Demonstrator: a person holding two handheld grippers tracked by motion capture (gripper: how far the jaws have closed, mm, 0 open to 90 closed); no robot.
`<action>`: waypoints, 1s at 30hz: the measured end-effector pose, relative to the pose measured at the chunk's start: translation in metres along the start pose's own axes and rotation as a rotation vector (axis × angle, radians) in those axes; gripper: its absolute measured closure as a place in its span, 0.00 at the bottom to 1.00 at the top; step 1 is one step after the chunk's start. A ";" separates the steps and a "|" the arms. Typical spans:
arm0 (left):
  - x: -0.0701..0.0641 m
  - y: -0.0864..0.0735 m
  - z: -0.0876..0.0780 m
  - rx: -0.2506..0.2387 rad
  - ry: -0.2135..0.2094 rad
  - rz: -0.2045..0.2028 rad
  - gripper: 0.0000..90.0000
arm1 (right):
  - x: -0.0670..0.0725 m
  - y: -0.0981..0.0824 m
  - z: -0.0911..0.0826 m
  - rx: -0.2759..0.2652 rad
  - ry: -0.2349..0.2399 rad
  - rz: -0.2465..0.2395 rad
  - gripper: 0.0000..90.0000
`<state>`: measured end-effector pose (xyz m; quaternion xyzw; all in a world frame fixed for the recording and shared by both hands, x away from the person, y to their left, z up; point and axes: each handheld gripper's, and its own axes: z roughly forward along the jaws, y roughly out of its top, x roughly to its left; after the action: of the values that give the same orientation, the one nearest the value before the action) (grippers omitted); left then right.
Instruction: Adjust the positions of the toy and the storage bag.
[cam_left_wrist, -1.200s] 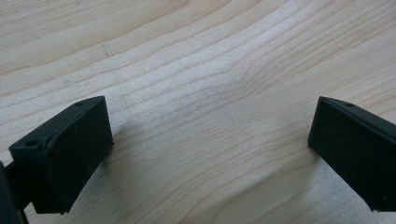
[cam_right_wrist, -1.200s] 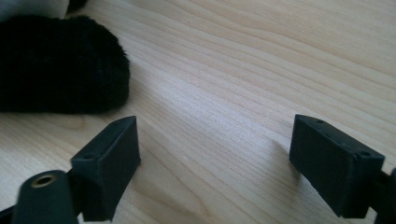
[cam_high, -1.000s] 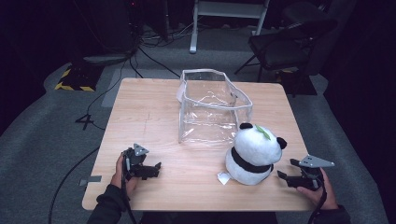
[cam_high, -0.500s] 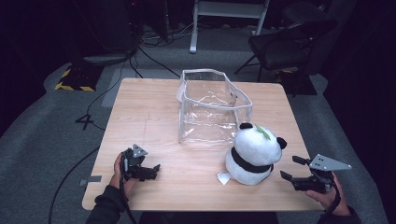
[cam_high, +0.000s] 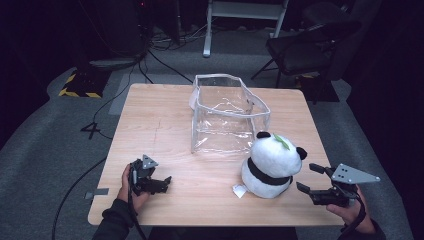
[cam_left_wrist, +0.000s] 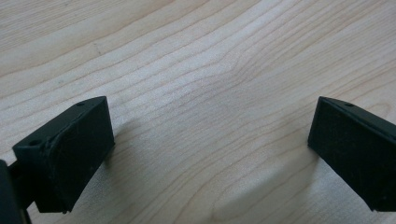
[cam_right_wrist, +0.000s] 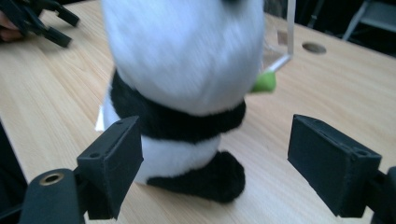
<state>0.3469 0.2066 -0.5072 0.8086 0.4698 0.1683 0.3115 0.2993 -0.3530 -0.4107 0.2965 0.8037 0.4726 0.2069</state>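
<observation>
A black-and-white plush panda (cam_high: 271, 162) sits upright near the table's front right, with a white tag beside it. In the right gripper view the panda (cam_right_wrist: 187, 84) looms close ahead of the jaws, blurred. My right gripper (cam_high: 311, 180) stands open just right of the panda, not touching it; its jaws (cam_right_wrist: 215, 163) are wide apart. A clear plastic bag (cam_high: 225, 115) stands open behind the panda at mid-table. My left gripper (cam_high: 166, 182) rests open at the front left, its jaws (cam_left_wrist: 210, 149) spread over bare wood.
The wooden table (cam_high: 160, 125) has free room on its left half. A round hole (cam_right_wrist: 314, 47) in the tabletop shows beyond the panda. A dark chair (cam_high: 310, 45) and floor cables lie behind the table.
My right gripper has pulled out to the right and slightly down, then edged back toward the panda. The left gripper has hardly moved.
</observation>
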 end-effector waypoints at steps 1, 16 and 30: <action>0.000 0.000 0.000 0.001 0.000 0.003 0.00 | 0.001 0.003 -0.001 -0.008 -0.002 -0.002 0.20; 0.000 0.000 0.000 0.001 -0.006 0.014 0.00 | 0.014 0.032 -0.003 -0.069 0.033 0.001 0.20; 0.000 0.000 0.000 0.003 -0.007 0.014 0.00 | 0.019 0.048 0.013 -0.073 0.030 0.066 0.17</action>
<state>0.3467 0.2067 -0.5070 0.8128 0.4634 0.1670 0.3109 0.3067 -0.3142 -0.3752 0.3079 0.7788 0.5123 0.1901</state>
